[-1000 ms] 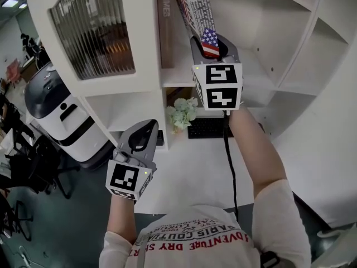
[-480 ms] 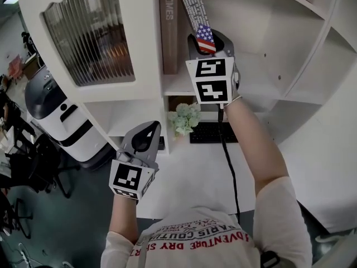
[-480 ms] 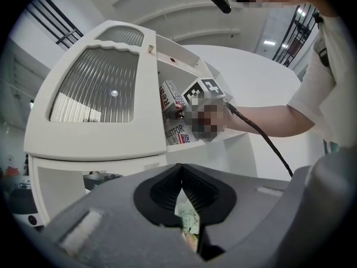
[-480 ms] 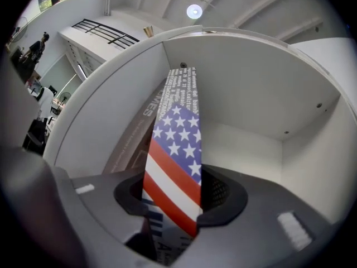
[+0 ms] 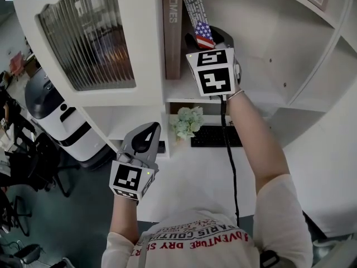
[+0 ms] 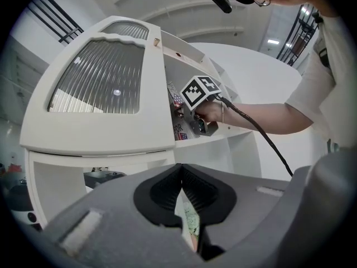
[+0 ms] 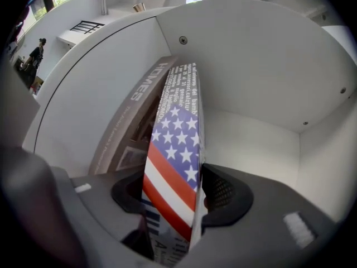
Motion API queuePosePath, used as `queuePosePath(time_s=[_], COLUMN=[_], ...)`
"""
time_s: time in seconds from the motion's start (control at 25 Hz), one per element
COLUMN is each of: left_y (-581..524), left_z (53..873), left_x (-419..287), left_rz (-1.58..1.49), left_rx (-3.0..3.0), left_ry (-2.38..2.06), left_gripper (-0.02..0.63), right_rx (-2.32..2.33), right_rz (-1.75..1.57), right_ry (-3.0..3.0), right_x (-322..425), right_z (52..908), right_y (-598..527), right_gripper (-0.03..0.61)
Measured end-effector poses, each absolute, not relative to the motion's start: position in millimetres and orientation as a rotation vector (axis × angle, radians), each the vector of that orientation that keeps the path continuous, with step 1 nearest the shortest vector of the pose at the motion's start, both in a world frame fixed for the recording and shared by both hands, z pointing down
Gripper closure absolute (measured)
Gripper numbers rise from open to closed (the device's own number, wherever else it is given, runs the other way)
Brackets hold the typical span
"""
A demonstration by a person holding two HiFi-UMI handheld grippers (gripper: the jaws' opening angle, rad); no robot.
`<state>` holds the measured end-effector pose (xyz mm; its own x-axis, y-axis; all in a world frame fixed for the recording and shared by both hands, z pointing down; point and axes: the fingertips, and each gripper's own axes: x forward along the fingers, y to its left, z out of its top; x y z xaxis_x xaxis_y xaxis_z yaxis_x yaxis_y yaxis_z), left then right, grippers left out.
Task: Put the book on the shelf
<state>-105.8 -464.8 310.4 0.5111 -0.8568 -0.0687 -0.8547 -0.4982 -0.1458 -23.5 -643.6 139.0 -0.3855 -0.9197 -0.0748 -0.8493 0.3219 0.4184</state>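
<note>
Book going onto the shelf, right claw letting go

The flag-covered book (image 5: pixel 195 13) now stands steeper and closer to the brown book (image 5: pixel 173 32) on the shelf (image 5: pixel 187 91) than a second ago. The right claw (image 5: pixel 207 38) is opening with the book between its pads, so the placing looks nearly done. The left claw (image 5: pixel 144 138) hangs low over the bench (image 5: pixel 189 175), jaws together on nothing. The marker cube hides the book's foot, so whether it rests on the board or touches its neighbour is unclear.
</note>
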Motion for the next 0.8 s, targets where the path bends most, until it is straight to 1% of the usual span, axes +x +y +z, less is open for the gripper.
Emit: queuePosePath(time_s=[0.36,0.8], left_y=[-461,-430], left_z=[304,298], left_x=[-104,-90], left_rz=[-0.009,0.009], left_rx=[-2.576,-2.583], left_ry=[1.480,1.435], left_gripper=[0.611,0.611], right_rx=[1.643,1.669], right_rz=[-0.589,-0.630], right_ry=[-2.439,-2.487], right_x=[-21,-2], right_z=[137,142], right_y=[-636,-568], right_gripper=[0.362,0.365])
